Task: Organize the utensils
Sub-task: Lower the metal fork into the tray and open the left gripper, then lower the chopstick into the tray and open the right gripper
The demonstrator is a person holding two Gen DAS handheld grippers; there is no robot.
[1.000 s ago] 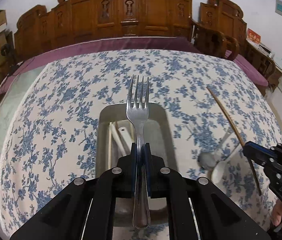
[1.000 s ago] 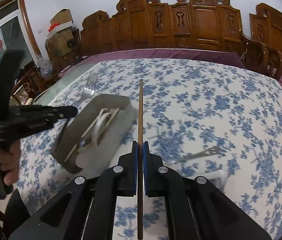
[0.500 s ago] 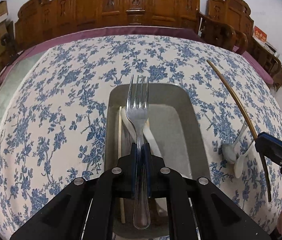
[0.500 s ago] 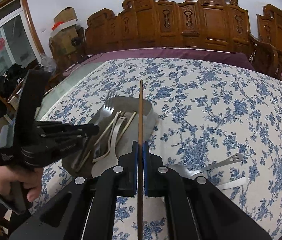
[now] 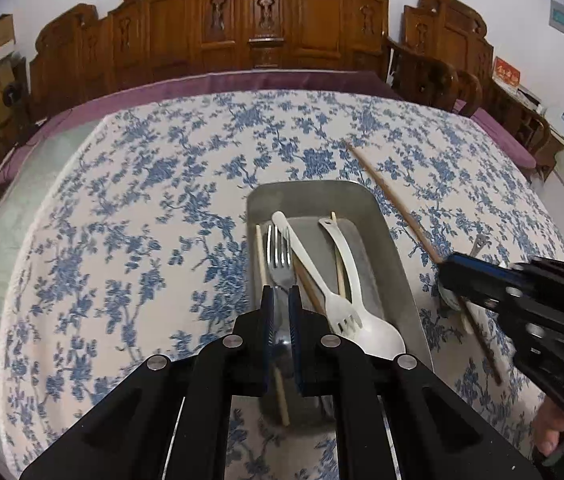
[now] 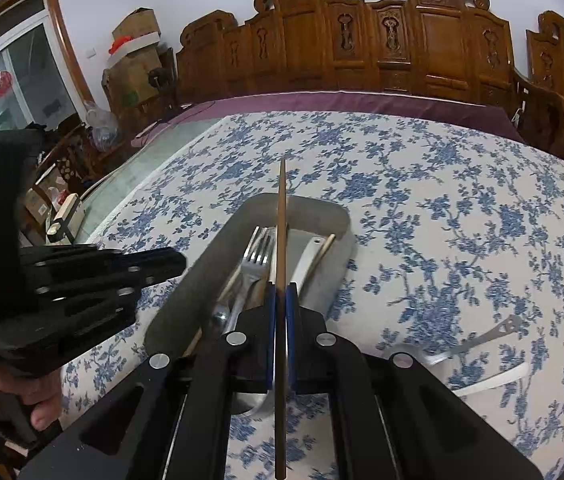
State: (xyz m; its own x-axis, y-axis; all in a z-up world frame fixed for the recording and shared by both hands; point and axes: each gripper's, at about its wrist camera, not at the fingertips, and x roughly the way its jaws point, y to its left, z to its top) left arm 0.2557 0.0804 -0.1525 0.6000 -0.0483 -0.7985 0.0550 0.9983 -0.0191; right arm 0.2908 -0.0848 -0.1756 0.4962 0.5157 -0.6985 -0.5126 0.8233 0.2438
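The metal tray [image 5: 385, 240] lies on the flowered tablecloth [image 5: 130, 216], and both tools work above it. The left gripper [image 5: 280, 300] is clenched on a steel fork [image 5: 280, 256], which hangs over the tray's left side, tines towards the far end. The right gripper [image 6: 280, 300] pinches a brown chopstick [image 6: 280, 216] (held mid-length) along the tray's middle. To do this well, each piece should probably be lowered parallel to the tray's long walls before letting go, so nothing bridges the rim. Inside the tray lie a white plastic spoon [image 5: 355, 312], a white plastic fork [image 5: 313, 268] and pale chopsticks [image 5: 260, 248]. Right of the tray, a metal spoon [image 6: 477, 340] waits on the cloth.
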